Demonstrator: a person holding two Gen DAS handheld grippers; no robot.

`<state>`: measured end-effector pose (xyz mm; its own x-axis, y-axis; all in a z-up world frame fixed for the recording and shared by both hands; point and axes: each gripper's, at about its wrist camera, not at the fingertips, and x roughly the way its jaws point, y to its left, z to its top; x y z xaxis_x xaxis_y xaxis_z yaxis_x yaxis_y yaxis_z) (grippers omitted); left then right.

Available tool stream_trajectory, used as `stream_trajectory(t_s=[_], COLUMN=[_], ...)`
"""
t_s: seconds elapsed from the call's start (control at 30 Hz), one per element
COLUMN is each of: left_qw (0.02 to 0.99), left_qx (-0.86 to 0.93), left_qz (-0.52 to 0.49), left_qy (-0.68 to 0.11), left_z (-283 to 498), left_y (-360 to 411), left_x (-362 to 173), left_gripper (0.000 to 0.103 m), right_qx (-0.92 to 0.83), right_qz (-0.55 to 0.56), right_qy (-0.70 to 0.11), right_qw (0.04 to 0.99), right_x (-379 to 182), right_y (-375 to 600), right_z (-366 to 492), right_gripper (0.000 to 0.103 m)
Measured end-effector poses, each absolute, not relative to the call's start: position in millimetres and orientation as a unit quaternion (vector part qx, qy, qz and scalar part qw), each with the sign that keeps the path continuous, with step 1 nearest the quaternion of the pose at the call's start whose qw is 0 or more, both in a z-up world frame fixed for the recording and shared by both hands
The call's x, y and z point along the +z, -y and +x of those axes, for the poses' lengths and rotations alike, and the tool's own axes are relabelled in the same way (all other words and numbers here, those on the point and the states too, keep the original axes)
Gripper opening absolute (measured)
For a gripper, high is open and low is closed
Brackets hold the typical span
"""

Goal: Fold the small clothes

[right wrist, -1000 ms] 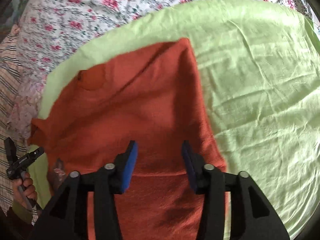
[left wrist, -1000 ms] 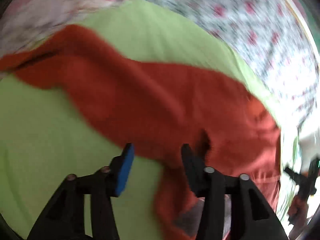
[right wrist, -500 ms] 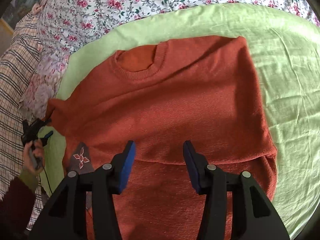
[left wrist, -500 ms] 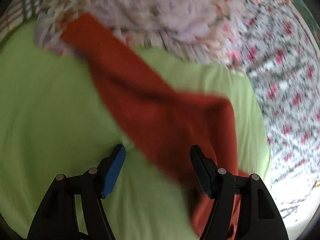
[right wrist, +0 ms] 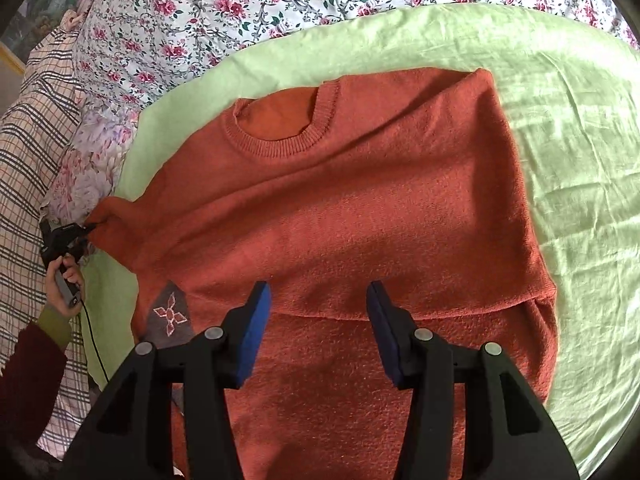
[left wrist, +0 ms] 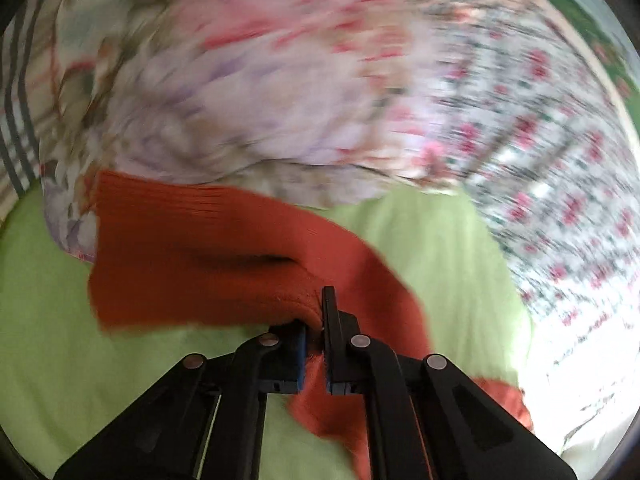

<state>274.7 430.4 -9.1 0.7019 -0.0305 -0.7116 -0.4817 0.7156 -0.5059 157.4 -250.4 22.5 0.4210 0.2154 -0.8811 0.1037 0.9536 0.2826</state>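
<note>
An orange knit sweater (right wrist: 360,216) lies spread on a light green sheet (right wrist: 568,128), neckline toward the far side, with one side folded over the body. My left gripper (left wrist: 314,320) is shut on the sweater's sleeve (left wrist: 192,264) near its ribbed cuff; it also shows in the right wrist view (right wrist: 66,236) at the far left, held by a hand. My right gripper (right wrist: 318,320) is open and empty, hovering over the lower middle of the sweater. A grey patch with a red star (right wrist: 170,314) shows on the sweater's left part.
A floral bedspread (right wrist: 240,4) lies beyond the green sheet. A pale floral cloth (left wrist: 260,92) and a plaid fabric (right wrist: 28,136) lie at the left edge, close to the sleeve cuff. The person's arm (right wrist: 32,364) is at the lower left.
My left gripper has gone from open above the sleeve to shut on it near the cuff. My right gripper has stayed open and drawn back a little, showing the whole neckline.
</note>
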Motion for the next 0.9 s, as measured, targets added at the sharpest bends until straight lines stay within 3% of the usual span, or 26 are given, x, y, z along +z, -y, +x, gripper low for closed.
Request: stream_trajectory(t_s=[0.17, 0.43, 0.63, 0.9], left_qw=[0.877, 0.900, 0.874, 0.841], left_qx=[0.068, -0.095, -0.215, -0.289], left_qz=[-0.321, -0.199, -0.136, -0.051], left_qy=[-0.352, -0.375, -0.415, -0.454], left_z=[265, 274, 274, 264], left_y=[-362, -177, -37, 85], left_x=[25, 53, 32, -17], left_gripper=[0.003, 0.003, 0.003, 0.003], right_qx=[0.046, 0.047, 0.014, -0.035], right_qz=[0.164, 0.183, 0.217, 0.255], right_qy=[-0.535, -0.521, -0.507, -0.490], right_qw=[0.828, 0.832, 0.834, 0.833], right_x=[21, 27, 30, 28], right_y=[245, 256, 289, 335], right_z=[157, 146, 127, 103], right_gripper=[0.051, 0.051, 0.051, 0.051])
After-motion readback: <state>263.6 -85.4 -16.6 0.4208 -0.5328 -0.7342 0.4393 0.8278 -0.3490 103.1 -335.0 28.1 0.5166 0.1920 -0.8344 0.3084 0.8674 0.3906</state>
